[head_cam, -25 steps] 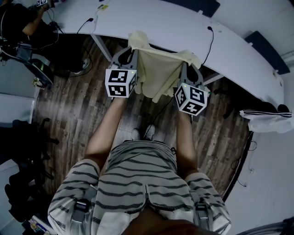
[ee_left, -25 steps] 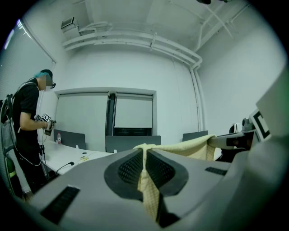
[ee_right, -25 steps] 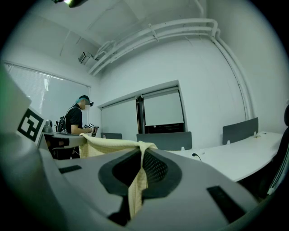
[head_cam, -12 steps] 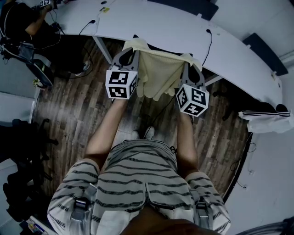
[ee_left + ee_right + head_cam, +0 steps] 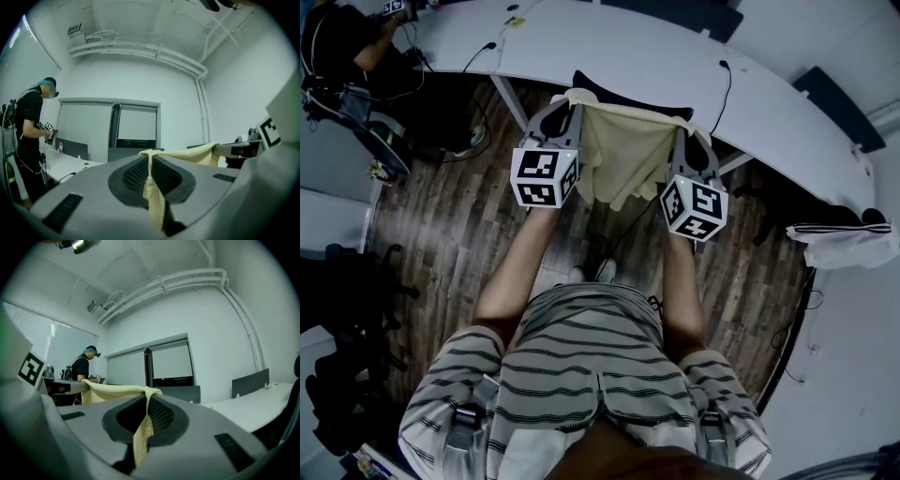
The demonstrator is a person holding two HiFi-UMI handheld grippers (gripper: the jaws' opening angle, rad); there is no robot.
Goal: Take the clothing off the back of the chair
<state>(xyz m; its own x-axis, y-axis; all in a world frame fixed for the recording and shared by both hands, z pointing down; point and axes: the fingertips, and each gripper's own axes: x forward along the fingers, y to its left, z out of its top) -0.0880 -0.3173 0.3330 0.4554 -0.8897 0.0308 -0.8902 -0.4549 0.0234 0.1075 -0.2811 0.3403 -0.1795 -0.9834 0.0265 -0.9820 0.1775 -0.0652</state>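
A pale yellow garment point(image 5: 623, 155) hangs stretched between my two grippers, in front of the white desk. My left gripper point(image 5: 567, 103) is shut on its left top corner and my right gripper point(image 5: 686, 131) on its right top corner. Just behind the cloth's top edge, the black chair back point(image 5: 619, 84) shows. In the left gripper view the jaws point(image 5: 151, 157) pinch a fold of the garment point(image 5: 187, 157), which runs right to the other gripper. The right gripper view shows its jaws point(image 5: 149, 394) clamped on the garment point(image 5: 112, 391) the same way.
A curved white desk point(image 5: 675, 47) with cables runs across the back, its legs behind the cloth. Another person point(image 5: 347, 47) stands at the far left. A white garment point(image 5: 844, 246) lies on something at the right. The floor is dark wood planks.
Both grippers have risen a little with the garment still stretched between them. The black chair back now shows behind the cloth's top edge.
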